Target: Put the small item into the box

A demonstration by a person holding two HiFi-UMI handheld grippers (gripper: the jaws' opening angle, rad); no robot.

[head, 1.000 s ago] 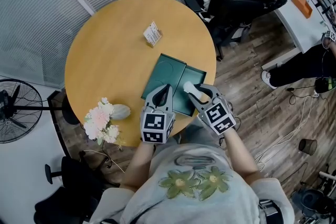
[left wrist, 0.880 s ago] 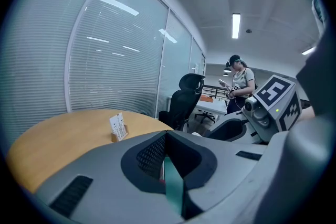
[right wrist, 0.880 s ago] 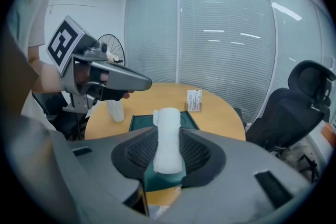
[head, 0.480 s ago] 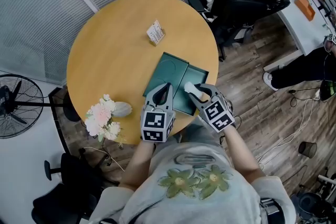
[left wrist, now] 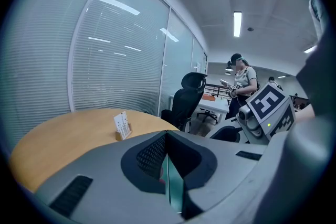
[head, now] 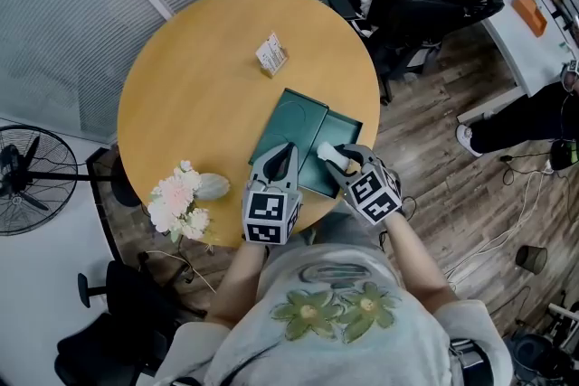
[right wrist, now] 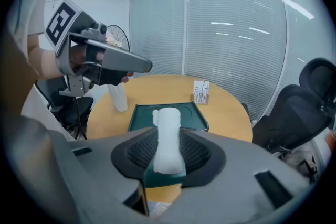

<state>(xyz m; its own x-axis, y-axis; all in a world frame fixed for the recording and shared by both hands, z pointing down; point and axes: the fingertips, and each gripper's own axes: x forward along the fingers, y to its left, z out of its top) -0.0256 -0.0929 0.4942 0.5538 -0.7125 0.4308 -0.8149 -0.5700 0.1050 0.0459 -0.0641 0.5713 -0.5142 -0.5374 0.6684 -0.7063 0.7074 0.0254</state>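
A dark green box point(head: 298, 124) lies open on the round wooden table point(head: 199, 104), near its front edge; the right gripper view shows its tray point(right wrist: 140, 115) just ahead of the jaws. My right gripper point(head: 336, 156) hangs over the box's near right part, shut on a small white oblong item point(right wrist: 168, 139) that sticks out forward between the pads. My left gripper point(head: 287, 151) hovers over the box's near left side, its jaws shut with nothing in them and only a sliver of green showing through. From the right gripper view the left gripper point(right wrist: 144, 66) is raised above the table.
A small card holder point(head: 271, 55) stands at the table's far side. A bunch of pale flowers point(head: 176, 205) and a vase lie at the front left edge. Black office chairs point(head: 398, 14) and a white desk stand beyond the table, and a fan point(head: 32, 185) to the left.
Only the head view has drifted a little. Both grippers stay where they were over the box, and the white item is still held.
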